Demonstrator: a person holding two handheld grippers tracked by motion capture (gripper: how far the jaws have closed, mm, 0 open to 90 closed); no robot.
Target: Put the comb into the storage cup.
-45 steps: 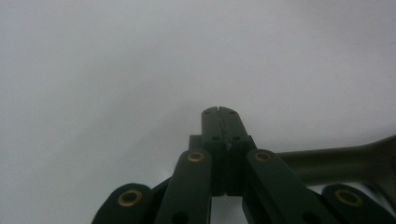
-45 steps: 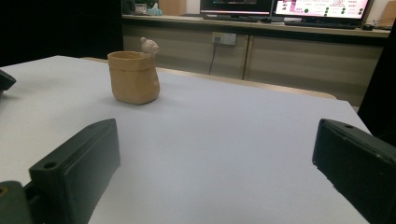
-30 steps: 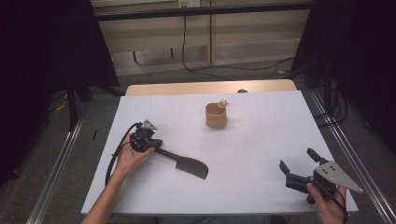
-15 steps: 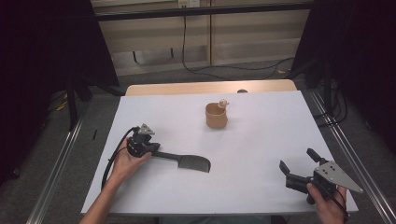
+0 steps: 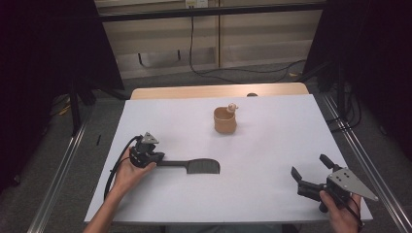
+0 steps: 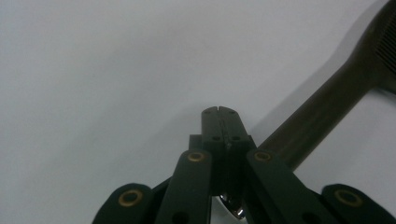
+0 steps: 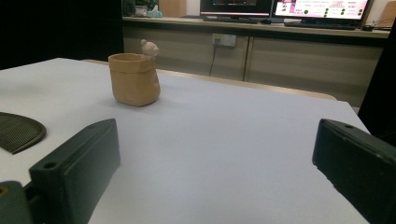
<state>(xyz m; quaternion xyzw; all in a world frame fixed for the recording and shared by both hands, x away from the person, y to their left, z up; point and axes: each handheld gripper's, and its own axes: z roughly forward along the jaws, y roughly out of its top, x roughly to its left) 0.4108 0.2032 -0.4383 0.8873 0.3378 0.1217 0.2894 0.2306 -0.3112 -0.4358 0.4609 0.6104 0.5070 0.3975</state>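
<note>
1. Spatula (image 5: 194,165), black with a slotted blade, lies flat on the white table (image 5: 272,145) near its left front part; the handle points toward the left edge and the blade toward the middle.
2. My left gripper (image 5: 156,158) rests at the handle's end, a hand (image 5: 127,170) wrapped round its body. In the left gripper view I see the jaws pressed fully together, tip against tip, with the handle (image 6: 322,114) running away just beside them on their right; I cannot tell whether the handle's end is pinched lower down.
3. My right gripper (image 5: 311,174) sits near the front right corner, well apart from the spatula. Its jaws stand wide apart with nothing between them, as the right gripper view confirms: bare table surface lies between the two black pads.
4. Tan cup (image 5: 225,120), with a small figure on its rim, stands upright toward the back edge, behind the blade and clear of both grippers. The right gripper view shows it (image 7: 134,78) beyond the blade's tip (image 7: 18,131).
</note>
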